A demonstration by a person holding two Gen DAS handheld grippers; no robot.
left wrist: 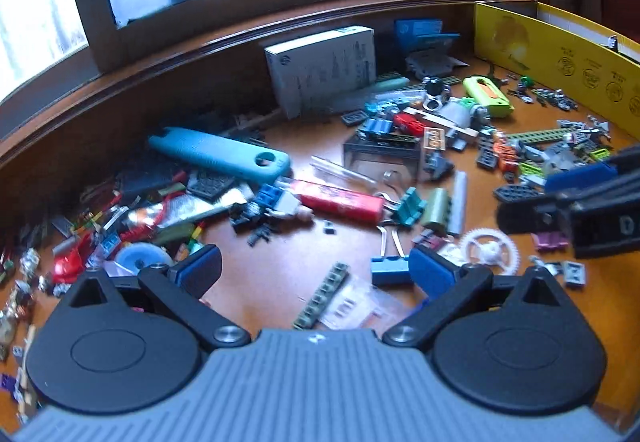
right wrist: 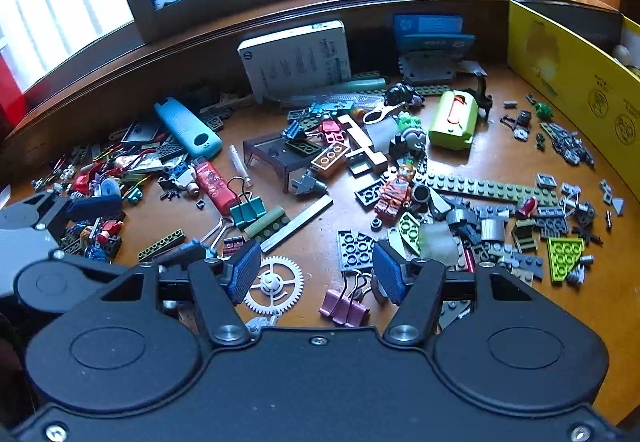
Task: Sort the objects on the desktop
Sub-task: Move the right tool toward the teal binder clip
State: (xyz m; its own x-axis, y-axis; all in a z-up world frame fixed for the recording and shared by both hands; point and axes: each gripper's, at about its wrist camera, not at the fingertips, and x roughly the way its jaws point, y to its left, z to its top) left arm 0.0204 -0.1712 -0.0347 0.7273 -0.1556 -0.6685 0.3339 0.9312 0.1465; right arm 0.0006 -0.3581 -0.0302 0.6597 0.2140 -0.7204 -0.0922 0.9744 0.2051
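A wooden desk [left wrist: 280, 266] is strewn with small parts. My left gripper [left wrist: 316, 270] is open over a bare patch, nothing between its fingers; a blue binder clip [left wrist: 390, 270] lies by its right finger and a green brick strip [left wrist: 323, 294] just below. My right gripper [right wrist: 316, 274] is also open and empty, hovering above a white gear [right wrist: 274, 286] and pink binder clips [right wrist: 345, 306]. Each gripper shows in the other's view: the right gripper [left wrist: 548, 193] at the right edge, the left gripper [right wrist: 140, 230] at the left edge.
A teal case [left wrist: 220, 153], a red tube [left wrist: 340, 201], a lime green box [right wrist: 454, 119] and an orange minifigure [right wrist: 394, 189] lie among loose bricks. A white carton [right wrist: 296, 57] leans at the back under the window. A yellow box wall [right wrist: 568, 69] bounds the right.
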